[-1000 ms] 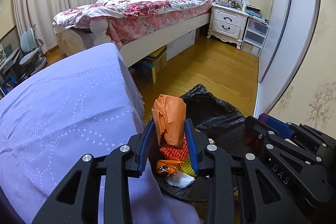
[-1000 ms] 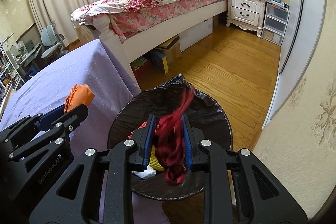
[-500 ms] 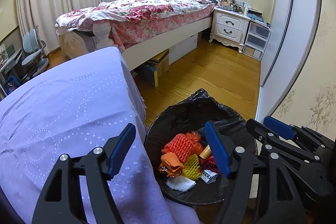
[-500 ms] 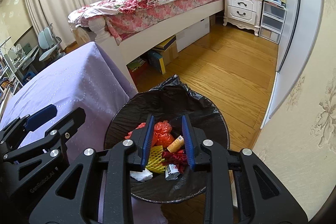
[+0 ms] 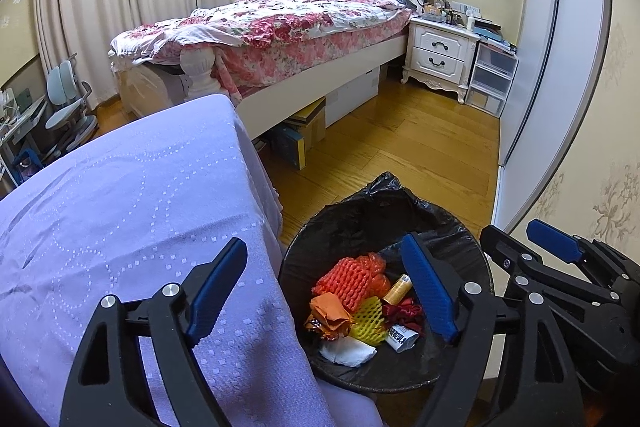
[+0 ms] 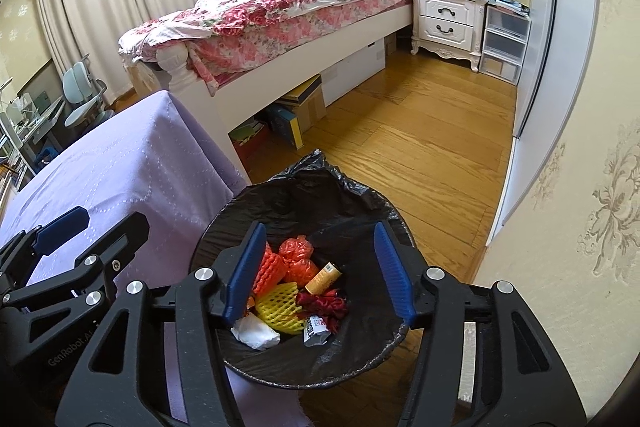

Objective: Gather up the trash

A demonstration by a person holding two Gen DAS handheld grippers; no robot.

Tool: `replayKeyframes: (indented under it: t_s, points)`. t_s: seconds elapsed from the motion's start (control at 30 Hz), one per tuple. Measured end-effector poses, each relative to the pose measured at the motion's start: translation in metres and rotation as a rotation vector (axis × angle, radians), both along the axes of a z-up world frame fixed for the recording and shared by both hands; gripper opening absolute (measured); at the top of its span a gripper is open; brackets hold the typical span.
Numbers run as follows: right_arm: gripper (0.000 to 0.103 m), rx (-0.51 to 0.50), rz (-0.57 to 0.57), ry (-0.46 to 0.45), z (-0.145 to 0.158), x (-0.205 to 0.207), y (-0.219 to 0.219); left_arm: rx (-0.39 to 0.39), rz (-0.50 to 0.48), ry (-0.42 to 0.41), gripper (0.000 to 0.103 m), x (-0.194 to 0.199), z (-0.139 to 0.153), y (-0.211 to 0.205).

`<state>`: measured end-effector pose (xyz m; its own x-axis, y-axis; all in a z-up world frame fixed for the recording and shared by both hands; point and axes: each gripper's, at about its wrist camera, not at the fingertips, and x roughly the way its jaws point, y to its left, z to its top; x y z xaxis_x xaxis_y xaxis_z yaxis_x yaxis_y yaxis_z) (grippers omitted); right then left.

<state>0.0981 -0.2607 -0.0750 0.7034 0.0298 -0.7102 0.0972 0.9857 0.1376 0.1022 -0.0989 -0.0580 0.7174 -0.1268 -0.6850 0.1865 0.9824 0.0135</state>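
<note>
A round bin with a black bag [image 5: 360, 215] [image 6: 360, 203] stands on the floor beside the purple-covered table [image 5: 120, 211] [image 6: 120, 167]. In it lie orange foam net [image 5: 344, 283] [image 6: 272, 269], an orange wrapper [image 5: 330, 313], yellow foam net [image 5: 370, 321] [image 6: 280, 311], a dark red ribbon [image 5: 404, 311] [image 6: 324, 301], a small tube [image 6: 322, 277] and white paper [image 6: 256, 333]. My left gripper [image 5: 326, 291] is open and empty above the bin's left rim. My right gripper [image 6: 316, 275] is open and empty directly above the bin.
A bed with a floral quilt [image 5: 280, 23] stands behind, with boxes [image 5: 304, 131] under it. A white nightstand [image 5: 440, 55] and plastic drawers [image 5: 492, 79] are at the back right. A wardrobe door [image 5: 560, 67] and wallpapered wall lie right. Chairs [image 5: 68, 107] stand far left.
Both grippers opened. The orange wrapper dropped from the left one and the dark red ribbon from the right one into the bin. The right jaws widened further in the last half second.
</note>
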Motion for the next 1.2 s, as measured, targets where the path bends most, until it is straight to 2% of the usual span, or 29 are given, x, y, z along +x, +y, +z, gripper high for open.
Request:
replayKeyframes:
  t_s: [0.4, 0.47, 0.6, 0.67, 0.93, 1.2]
  points:
    - [0.060, -0.012, -0.036, -0.013, 0.009, -0.004, -0.009, -0.004, 0.026, -0.017, 0.081, -0.004, 0.008, 0.004]
    - [0.069, -0.020, -0.042, -0.025, 0.013, -0.006, -0.010, -0.004, 0.038, -0.029, 0.082, -0.005, 0.012, 0.007]
    - [0.072, -0.037, -0.041, -0.038, 0.020, -0.011, -0.008, -0.002, 0.061, -0.057, 0.084, -0.009, 0.021, 0.012]
    - [0.079, -0.047, -0.039, -0.050, 0.025, -0.014, -0.006, -0.001, 0.070, -0.069, 0.085, -0.012, 0.025, 0.015]
    - [0.086, -0.064, -0.025, -0.104, 0.048, -0.029, 0.006, -0.003, 0.105, -0.116, 0.088, -0.031, 0.043, 0.029]
    - [0.088, -0.072, 0.008, -0.157, 0.069, -0.055, 0.025, 0.014, 0.143, -0.149, 0.088, -0.057, 0.057, 0.047]
